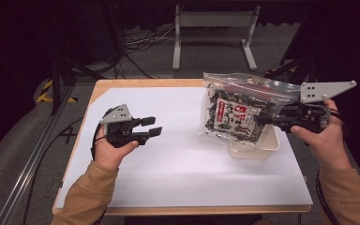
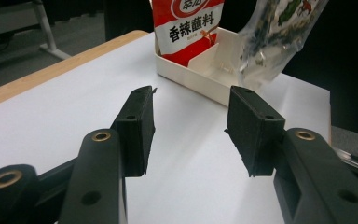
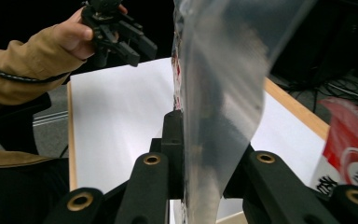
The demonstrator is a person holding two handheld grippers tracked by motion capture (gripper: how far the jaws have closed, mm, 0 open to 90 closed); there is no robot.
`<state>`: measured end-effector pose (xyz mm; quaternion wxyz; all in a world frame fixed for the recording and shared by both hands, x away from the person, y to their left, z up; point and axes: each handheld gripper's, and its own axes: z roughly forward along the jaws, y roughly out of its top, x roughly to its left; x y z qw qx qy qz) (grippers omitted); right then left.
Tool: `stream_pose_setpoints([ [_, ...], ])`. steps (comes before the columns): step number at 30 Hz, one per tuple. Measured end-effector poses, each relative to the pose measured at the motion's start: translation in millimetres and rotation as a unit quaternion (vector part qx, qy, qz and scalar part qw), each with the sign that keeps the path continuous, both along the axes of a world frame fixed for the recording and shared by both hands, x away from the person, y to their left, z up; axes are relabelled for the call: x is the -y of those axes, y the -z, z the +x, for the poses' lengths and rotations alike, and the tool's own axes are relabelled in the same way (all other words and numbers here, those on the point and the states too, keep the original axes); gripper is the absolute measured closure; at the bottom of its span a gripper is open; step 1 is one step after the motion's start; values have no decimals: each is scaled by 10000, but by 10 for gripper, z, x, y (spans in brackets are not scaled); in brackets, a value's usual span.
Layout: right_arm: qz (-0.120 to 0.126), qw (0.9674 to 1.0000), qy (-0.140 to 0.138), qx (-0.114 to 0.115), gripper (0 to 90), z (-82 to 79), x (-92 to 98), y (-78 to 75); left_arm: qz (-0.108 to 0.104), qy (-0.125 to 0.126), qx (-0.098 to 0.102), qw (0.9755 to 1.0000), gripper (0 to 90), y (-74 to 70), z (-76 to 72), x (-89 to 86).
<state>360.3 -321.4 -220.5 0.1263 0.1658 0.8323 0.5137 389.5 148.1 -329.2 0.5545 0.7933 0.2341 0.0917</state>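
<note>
While the right tool clamps the clear bag, the left tool gapes empty, its view revealing a red packet.

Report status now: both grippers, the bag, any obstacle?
Left gripper open, nothing between jaws. Right gripper shut on clear bag, above white tray. No obstacle.

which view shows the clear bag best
The high view: the whole clear bag shows, held over the tray. The left gripper view catches its lower corner; the right gripper view shows a blurred edge between the jaws.
</note>
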Motion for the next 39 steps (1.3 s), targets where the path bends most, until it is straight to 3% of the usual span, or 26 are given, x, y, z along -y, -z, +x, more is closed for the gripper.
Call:
stream_pose_setpoints([
  [9, -66, 9993, 327, 184, 754, 25, 101, -118, 71, 42, -43, 10000, 485, 77, 49, 16],
  [21, -174, 9958, 835, 316, 755, 74, 239, -133, 69, -21, 6, 10000, 433, 128, 87, 8],
  [28, -221, 9922, 1143, 440, 754, 114, 299, -94, 112, -176, 78, 9998, 360, 160, 115, -19],
  [37, -215, 9857, 1651, 245, 754, 186, 415, 77, 122, -174, 94, 9997, 350, 179, 121, -25],
  [39, -242, 9836, 1773, 205, 754, 205, 433, 131, 205, -165, 122, 9996, 340, 179, 127, -28],
])
